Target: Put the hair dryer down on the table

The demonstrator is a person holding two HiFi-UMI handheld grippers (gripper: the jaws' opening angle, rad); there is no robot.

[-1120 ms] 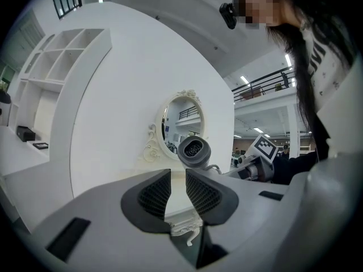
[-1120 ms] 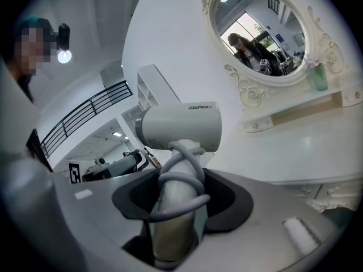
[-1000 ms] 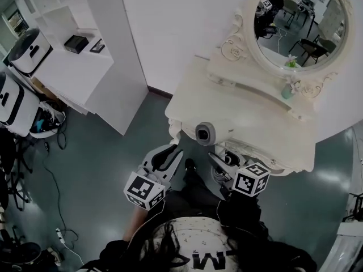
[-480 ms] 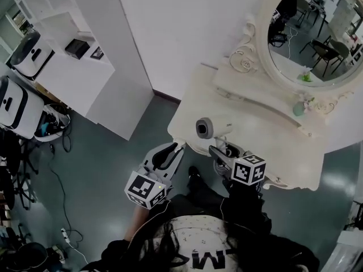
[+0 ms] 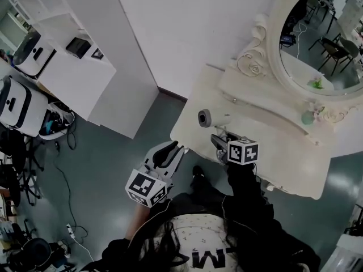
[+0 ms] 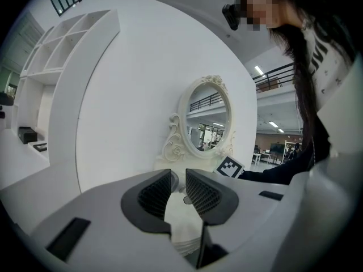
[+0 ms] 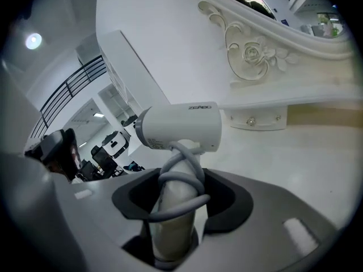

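Note:
The white hair dryer (image 5: 207, 118) has its grey cord wound round the handle (image 7: 177, 200). My right gripper (image 5: 220, 139) is shut on that handle and holds the dryer body (image 7: 181, 128) over the front left part of the white dressing table (image 5: 283, 157). Whether the dryer touches the top cannot be told. My left gripper (image 5: 170, 152) hangs over the floor just left of the table's corner. Its jaws stand a narrow gap apart with nothing between the pads (image 6: 154, 190).
An oval mirror (image 5: 326, 44) in an ornate white frame stands at the back of the table, with a small vase (image 5: 307, 117) before it. White shelving (image 5: 68, 55) and white appliances (image 5: 17, 103) stand at the left. Cables trail on the grey floor (image 5: 96, 169).
My right gripper has carried the hair dryer forward and down, from the table's front edge to over its top. The left gripper has drifted along beside the table corner.

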